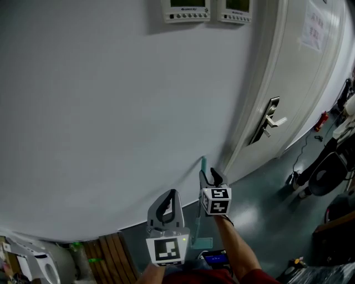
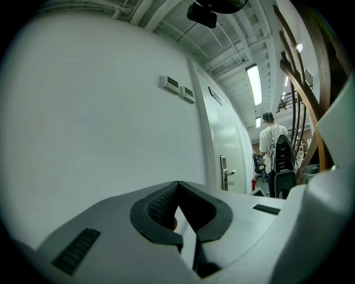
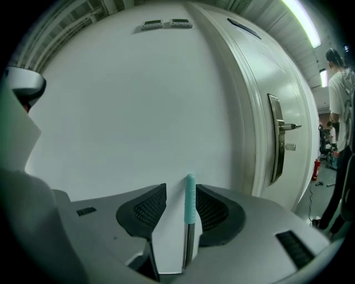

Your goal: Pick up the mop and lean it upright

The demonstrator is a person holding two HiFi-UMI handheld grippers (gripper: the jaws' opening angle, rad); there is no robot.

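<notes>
The mop handle [image 1: 202, 183] is a thin metal pole with a teal tip. It stands nearly upright, and its tip rests against the white wall [image 1: 111, 111]. Its teal head [image 1: 204, 242] lies on the floor below. My right gripper [image 1: 212, 177] is around the top of the pole. In the right gripper view the handle [image 3: 189, 202] stands between the jaws of the right gripper [image 3: 181, 188], close to the right pad, with a gap on the left; this gripper is open. My left gripper [image 1: 168, 208] hovers to the left of the pole. Its jaws [image 2: 177, 186] meet at the tips with nothing in them.
A white door [image 1: 288, 83] with a lever handle [image 1: 272, 119] stands just right of the mop. Two control panels [image 1: 186, 10] hang high on the wall. Wooden slats [image 1: 113, 255] lie at the lower left. Chairs [image 1: 327, 172] and a person [image 2: 274, 150] are farther right.
</notes>
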